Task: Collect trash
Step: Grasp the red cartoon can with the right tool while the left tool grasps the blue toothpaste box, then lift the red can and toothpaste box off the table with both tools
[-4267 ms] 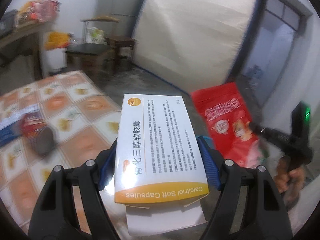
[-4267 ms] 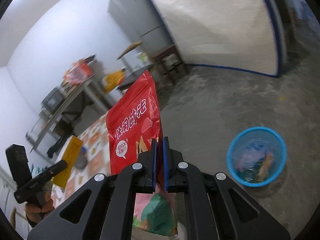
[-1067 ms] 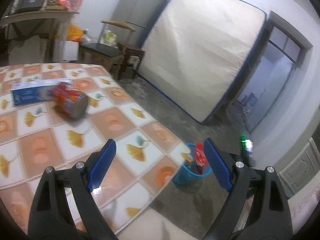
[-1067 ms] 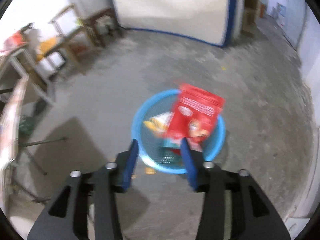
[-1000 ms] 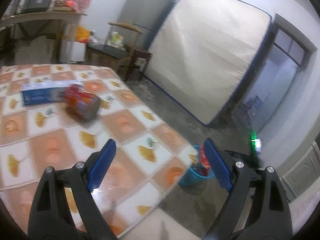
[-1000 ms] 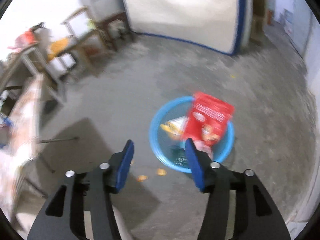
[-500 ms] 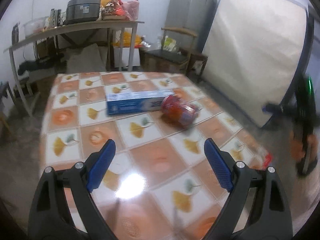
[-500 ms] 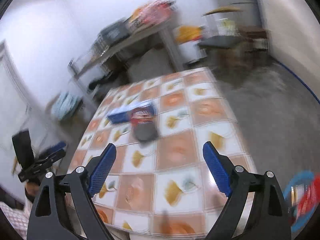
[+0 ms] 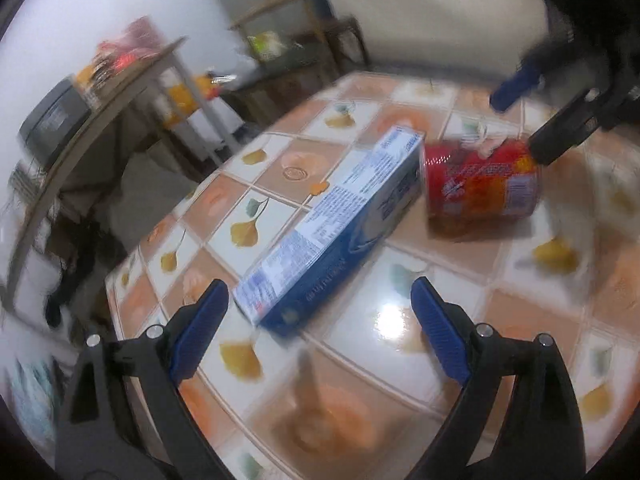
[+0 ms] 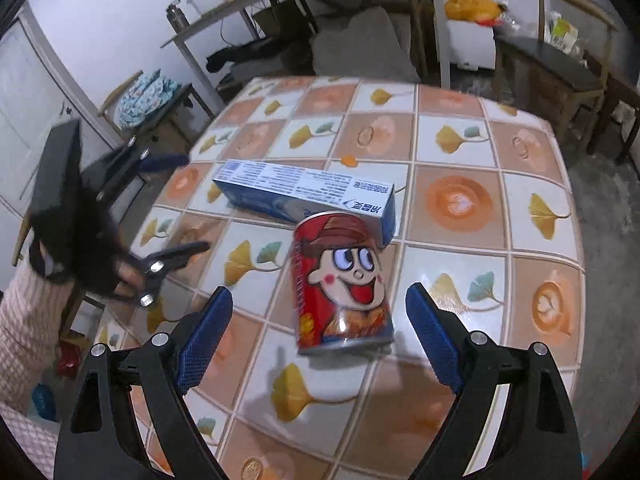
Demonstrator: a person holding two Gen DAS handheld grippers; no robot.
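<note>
Red cylindrical tin can [image 10: 340,280], cartoon face printed, laid on glossy ginkgo-leaf tiled tabletop [image 10: 456,200], touching long blue-white cardboard box [image 10: 304,194]; print illegible. Left gripper [image 9: 320,332] and right gripper [image 10: 318,336] jaws spread, nothing pinched.

Black tool [image 10: 316,334] arms, blue ribbed pads [image 10: 204,334], silver screws; pink knit sleeve [image 10: 20,320].

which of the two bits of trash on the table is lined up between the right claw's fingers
The red cartoon-face can, lying on its side on the tiled table. The long blue box lies beyond it, across the view and outside the open right claw.
</note>
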